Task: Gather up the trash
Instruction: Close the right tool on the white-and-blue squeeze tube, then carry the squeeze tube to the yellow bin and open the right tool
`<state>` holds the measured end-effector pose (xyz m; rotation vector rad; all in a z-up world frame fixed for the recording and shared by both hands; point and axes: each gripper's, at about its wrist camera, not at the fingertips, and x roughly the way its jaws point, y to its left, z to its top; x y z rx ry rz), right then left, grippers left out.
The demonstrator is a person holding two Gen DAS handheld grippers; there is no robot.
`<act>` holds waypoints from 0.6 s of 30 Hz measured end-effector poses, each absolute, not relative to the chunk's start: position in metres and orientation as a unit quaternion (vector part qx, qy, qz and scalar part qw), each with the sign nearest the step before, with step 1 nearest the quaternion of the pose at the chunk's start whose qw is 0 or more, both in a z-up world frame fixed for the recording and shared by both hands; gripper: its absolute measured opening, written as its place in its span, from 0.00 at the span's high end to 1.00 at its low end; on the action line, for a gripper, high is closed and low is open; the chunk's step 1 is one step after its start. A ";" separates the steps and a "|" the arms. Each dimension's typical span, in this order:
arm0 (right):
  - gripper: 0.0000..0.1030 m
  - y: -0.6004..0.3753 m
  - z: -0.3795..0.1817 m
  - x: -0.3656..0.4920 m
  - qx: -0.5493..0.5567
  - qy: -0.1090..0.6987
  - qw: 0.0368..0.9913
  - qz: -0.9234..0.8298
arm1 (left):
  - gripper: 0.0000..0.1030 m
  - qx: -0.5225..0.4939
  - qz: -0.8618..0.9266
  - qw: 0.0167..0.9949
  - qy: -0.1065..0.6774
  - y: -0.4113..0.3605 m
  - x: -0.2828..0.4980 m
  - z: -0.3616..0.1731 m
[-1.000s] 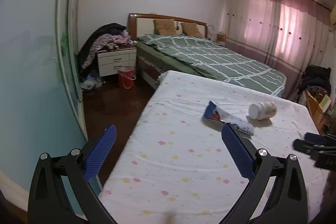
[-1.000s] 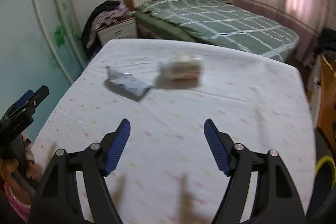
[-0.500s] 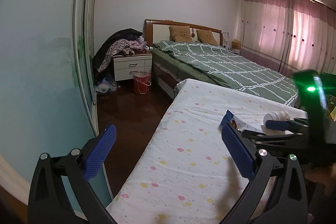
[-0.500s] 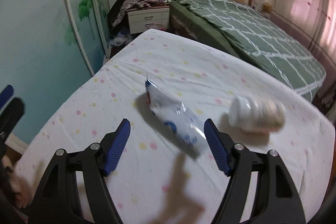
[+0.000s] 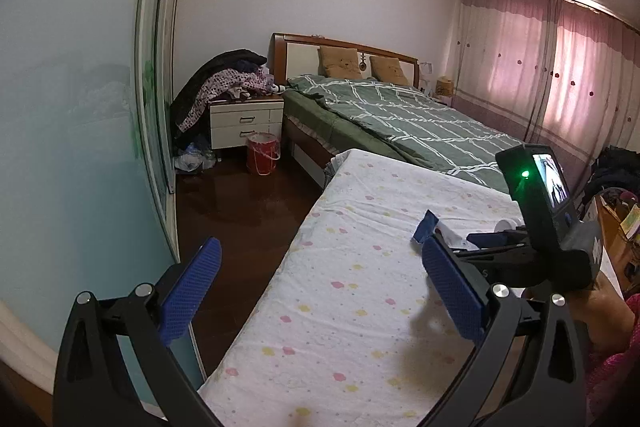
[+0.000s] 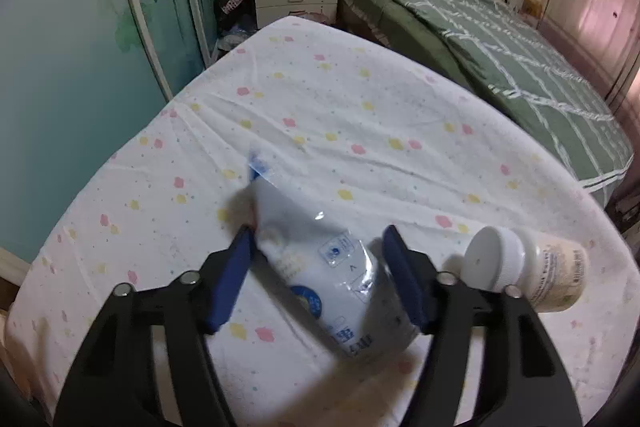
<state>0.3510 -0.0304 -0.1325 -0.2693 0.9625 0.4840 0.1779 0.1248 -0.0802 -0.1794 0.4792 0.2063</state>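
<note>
Between the blue pads of my right hand-held gripper (image 6: 318, 273) lies a crinkled white-and-blue plastic packet (image 6: 320, 259) on the white mattress sheet dotted with pink and yellow (image 6: 340, 115). The jaws have just been closing; the left pad looks to be against the packet's edge, the right one just beside it — I cannot tell whether they press yet. Just right of that gripper a white plastic bottle with a screw cap (image 6: 524, 267) lies on its side, cap toward me. My left hand-held gripper (image 5: 320, 283) hangs wide, nothing between its pads, over the mattress's near left edge. Farther off, across the dark wooden floor (image 5: 244, 199), a small red bucket (image 5: 262, 154) stands beside a white nightstand (image 5: 244, 125) — behind it, a green checked bed (image 5: 408, 123).
</note>
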 end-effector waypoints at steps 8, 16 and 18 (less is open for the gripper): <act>0.75 -0.042 -0.128 0.337 -0.110 0.458 0.851 0.233 | 0.04 -0.083 0.101 0.963 0.235 0.122 0.178 -0.080; 0.91 -0.077 -0.126 0.299 -0.067 0.463 0.858 0.213 | 0.04 -0.078 0.091 0.964 0.236 0.119 0.178 -0.081; 0.91 -0.092 -0.125 0.284 -0.055 0.461 0.862 0.204 | 0.04 -0.076 0.087 0.965 0.237 0.117 0.179 -0.081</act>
